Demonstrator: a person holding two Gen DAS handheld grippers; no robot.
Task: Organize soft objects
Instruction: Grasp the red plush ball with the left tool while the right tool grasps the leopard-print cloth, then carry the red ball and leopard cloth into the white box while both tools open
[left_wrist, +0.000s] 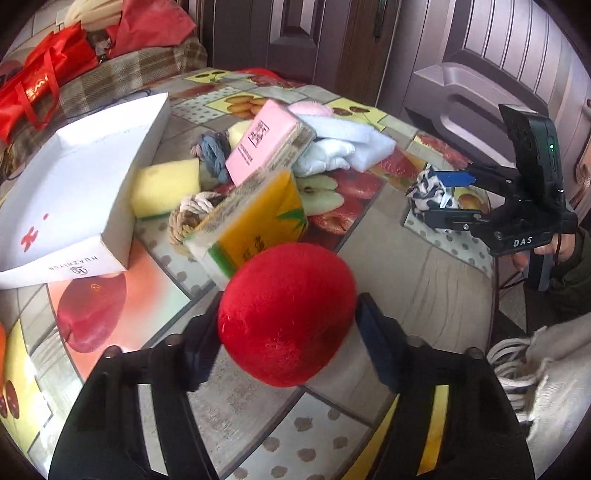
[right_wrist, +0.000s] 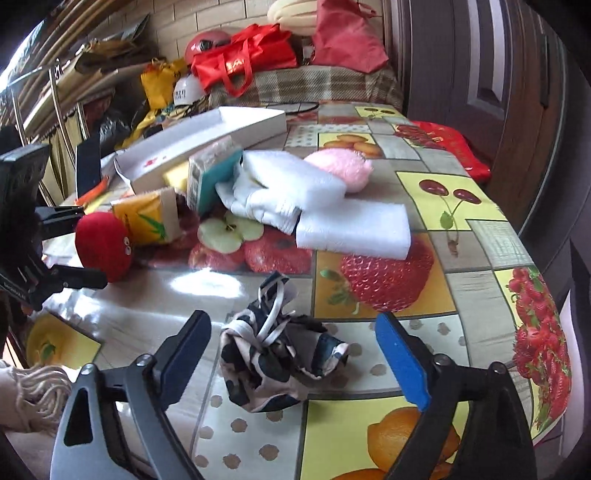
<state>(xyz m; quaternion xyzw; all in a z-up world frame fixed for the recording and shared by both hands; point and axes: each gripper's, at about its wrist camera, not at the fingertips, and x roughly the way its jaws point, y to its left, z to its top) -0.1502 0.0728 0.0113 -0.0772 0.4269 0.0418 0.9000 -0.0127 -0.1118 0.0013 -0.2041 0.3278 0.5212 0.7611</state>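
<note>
On the fruit-patterned worktop the left gripper stands about half open around a red plush ball, both pads touching its sides. The right gripper gapes wider around a crumpled black-and-white cloth lying on the worktop, its blue pads clear of the fabric.

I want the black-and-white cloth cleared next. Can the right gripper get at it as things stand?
Probably yes: the black-and-white cloth lies bunched on the table between the open right gripper, nothing covering it or blocking the way.
</note>
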